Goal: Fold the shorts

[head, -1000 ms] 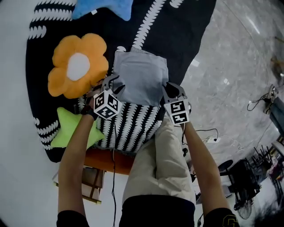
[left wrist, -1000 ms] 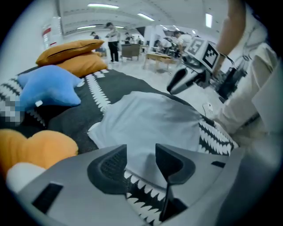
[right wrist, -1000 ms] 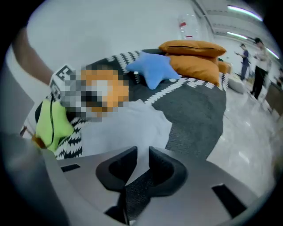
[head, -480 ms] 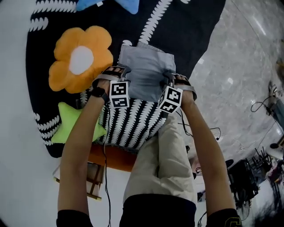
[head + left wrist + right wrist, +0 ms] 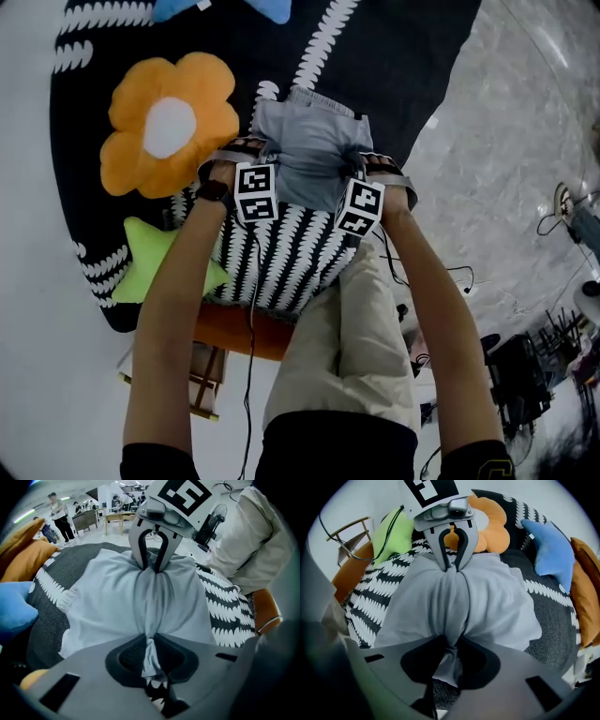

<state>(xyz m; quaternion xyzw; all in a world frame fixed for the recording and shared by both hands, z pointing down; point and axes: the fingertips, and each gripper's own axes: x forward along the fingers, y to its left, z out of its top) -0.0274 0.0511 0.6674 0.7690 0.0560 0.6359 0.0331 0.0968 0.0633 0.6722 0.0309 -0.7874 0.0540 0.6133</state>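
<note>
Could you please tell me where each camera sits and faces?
Head view: on the person's head, facing steeply down at the shorts on the rug; forearms and trousers show.
Left gripper view: on the left hand-held gripper, facing across the shorts; its jaws, just closing, pinch fabric.
Right gripper view: on the right hand-held gripper, facing back across them; its jaws, likewise closing, pinch fabric.
Shared: each gripper view shows the other hand-held gripper.
</note>
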